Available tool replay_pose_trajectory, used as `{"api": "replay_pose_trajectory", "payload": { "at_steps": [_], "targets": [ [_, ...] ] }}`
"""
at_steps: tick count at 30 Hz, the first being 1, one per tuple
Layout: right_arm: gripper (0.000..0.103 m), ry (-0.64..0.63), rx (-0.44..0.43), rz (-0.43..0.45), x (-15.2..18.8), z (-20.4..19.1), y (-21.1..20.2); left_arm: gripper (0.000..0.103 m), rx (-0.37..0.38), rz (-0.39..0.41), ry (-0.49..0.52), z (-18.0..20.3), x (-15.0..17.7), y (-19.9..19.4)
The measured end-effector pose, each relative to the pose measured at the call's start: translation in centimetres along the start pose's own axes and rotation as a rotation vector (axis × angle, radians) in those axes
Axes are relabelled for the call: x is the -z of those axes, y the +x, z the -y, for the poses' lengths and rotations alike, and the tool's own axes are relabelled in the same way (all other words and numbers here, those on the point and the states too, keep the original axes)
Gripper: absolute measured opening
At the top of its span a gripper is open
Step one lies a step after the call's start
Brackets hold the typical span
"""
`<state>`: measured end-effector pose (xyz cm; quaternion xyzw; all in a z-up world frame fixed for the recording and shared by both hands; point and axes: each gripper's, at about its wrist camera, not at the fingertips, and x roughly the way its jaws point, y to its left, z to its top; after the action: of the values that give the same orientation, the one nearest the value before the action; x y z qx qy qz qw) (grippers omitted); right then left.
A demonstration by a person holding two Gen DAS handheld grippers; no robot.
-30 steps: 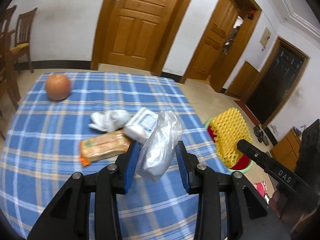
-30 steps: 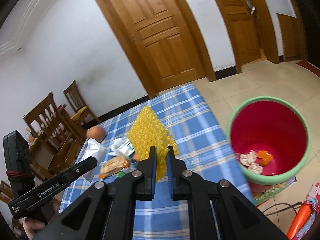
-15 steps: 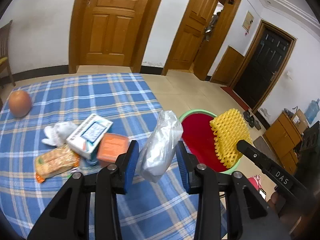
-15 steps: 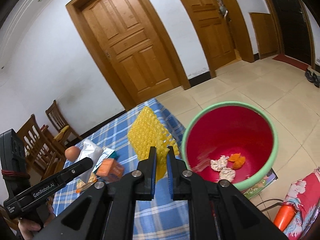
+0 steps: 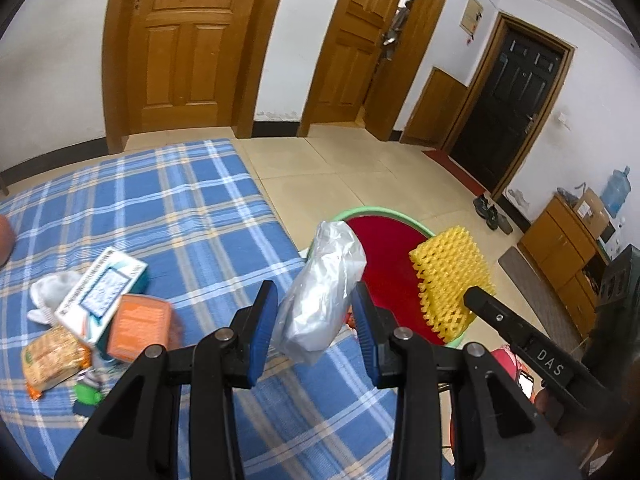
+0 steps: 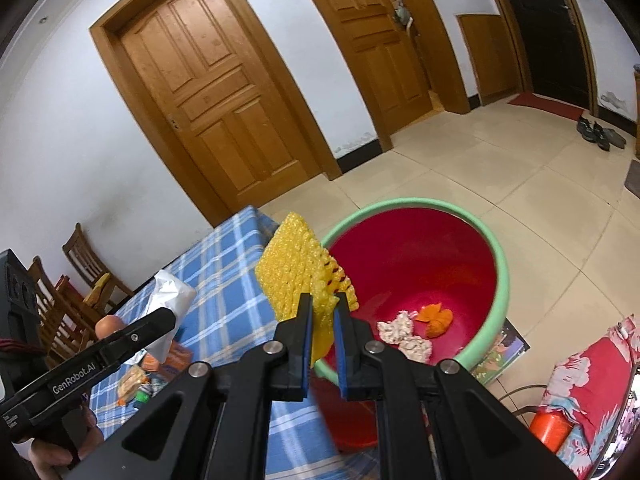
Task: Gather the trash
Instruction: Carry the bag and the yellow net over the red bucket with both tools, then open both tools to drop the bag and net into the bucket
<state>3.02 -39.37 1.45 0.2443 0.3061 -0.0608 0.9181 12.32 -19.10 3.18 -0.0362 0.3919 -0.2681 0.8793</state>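
Note:
My left gripper (image 5: 314, 309) is shut on a crumpled clear plastic bag (image 5: 322, 292) and holds it over the table's right edge, beside the bin. My right gripper (image 6: 321, 312) is shut on a yellow foam net (image 6: 302, 278) and holds it over the near rim of the red bin with a green rim (image 6: 502, 264). The bin stands on the floor and holds white crumpled scraps (image 6: 404, 336) and an orange peel (image 6: 436, 318). In the left wrist view the foam net (image 5: 450, 280) hangs over the bin (image 5: 384, 216).
The table with a blue plaid cloth (image 5: 192, 208) carries a white box (image 5: 102, 284), an orange box (image 5: 138, 322), a snack packet (image 5: 50, 356), a white tissue (image 5: 50, 286) and a small green item (image 5: 88, 394). Wooden chairs (image 6: 86, 268) stand at the far left. A red patterned cushion (image 6: 596, 380) lies right of the bin.
Both grippers have swung right, from over the table toward the bin. The foam net now hangs over the bin's rim and the bag is at the table edge. Both grips are unchanged.

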Motion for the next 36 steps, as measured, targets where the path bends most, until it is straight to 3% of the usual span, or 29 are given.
{"api": "replay_pose_trajectory", "payload": {
  "at_steps": [24,26,29,36],
  "targets": [
    [0.016,0.153,0.141,-0.079,0.1,7.4,3.7,0.038,0.034,-0.147,0.090,4.7,-0.2,9.7],
    [0.020,0.164,0.154,-0.080,0.0,7.8,3.7,0.040,0.032,-0.149,0.093,4.9,-0.2,10.0],
    [0.034,0.185,0.163,-0.074,-0.1,8.3,3.5,0.053,0.015,-0.151,0.095,5.1,-0.2,10.3],
    [0.043,0.205,0.162,-0.058,-0.2,8.8,3.1,0.055,0.009,-0.143,0.084,4.7,-0.3,10.0]
  ]
}}
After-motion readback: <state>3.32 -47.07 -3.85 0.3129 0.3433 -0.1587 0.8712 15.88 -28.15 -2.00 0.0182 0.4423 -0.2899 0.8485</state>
